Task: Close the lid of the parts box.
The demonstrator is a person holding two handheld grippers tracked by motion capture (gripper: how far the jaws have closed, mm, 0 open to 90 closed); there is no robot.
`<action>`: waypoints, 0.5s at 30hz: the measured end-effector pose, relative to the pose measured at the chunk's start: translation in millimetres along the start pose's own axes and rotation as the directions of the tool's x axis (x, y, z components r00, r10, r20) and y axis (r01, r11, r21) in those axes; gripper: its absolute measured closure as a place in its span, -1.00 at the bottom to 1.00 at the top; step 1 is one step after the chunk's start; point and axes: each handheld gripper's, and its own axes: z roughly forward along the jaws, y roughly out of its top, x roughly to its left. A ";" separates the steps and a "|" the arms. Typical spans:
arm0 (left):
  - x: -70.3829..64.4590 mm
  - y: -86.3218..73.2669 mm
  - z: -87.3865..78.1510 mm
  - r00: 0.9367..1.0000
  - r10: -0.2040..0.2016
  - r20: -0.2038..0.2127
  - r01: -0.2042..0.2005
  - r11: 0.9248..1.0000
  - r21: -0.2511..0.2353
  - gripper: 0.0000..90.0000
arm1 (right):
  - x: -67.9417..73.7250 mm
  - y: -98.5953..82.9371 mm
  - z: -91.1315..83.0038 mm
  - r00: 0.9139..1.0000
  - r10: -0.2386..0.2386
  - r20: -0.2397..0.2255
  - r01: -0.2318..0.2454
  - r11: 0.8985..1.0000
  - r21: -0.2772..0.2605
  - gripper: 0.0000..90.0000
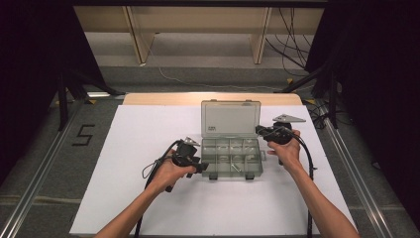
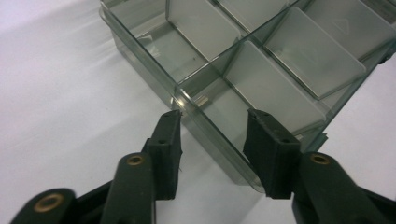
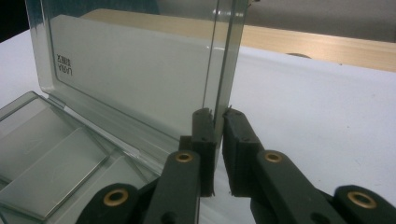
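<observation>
A clear plastic compartment box [image 1: 231,159] sits mid-table with its lid [image 1: 231,119] standing upright. Small metal parts [image 1: 235,167] lie in a front compartment. My left gripper [image 1: 200,167] is at the box's front left corner. In the left gripper view it [image 2: 217,140] is open, and its jaws straddle the box wall [image 2: 205,121] without clamping it. My right gripper [image 1: 260,130] is at the lid's right edge. In the right gripper view it [image 3: 218,122] is shut on that edge of the lid [image 3: 130,70], above the box base [image 3: 51,158].
The box stands on a white sheet [image 1: 148,208] over the table, whose wooden back edge [image 1: 213,98] shows behind it. A "5" mark [image 1: 83,135] is on the floor at the left. Metal rails [image 1: 346,163] run along both sides, and cables [image 1: 292,44] lie at the back right.
</observation>
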 end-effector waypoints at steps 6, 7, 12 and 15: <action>3.9 6.8 -5.9 1.000 0.005 0.008 -0.005 1.000 -0.018 -0.19 | 1.1 -1.2 -0.8 1.000 0.003 0.004 -0.003 1.000 -0.010 0.87; 5.3 10.0 -8.4 1.000 0.023 0.002 -0.023 1.000 -0.016 -0.26 | 1.3 -1.5 -0.6 1.000 0.005 0.003 -0.005 1.000 -0.016 0.87; 10.7 32.9 -20.0 0.998 0.059 -0.028 -0.060 0.997 -0.053 -0.42 | 2.2 -1.4 -1.2 1.000 0.002 0.009 -0.001 1.000 -0.017 0.87; 13.0 49.9 -25.0 0.997 0.056 -0.043 -0.060 0.994 -0.086 -0.49 | 2.7 -1.4 -1.1 1.000 -0.008 0.015 0.008 1.000 -0.019 0.87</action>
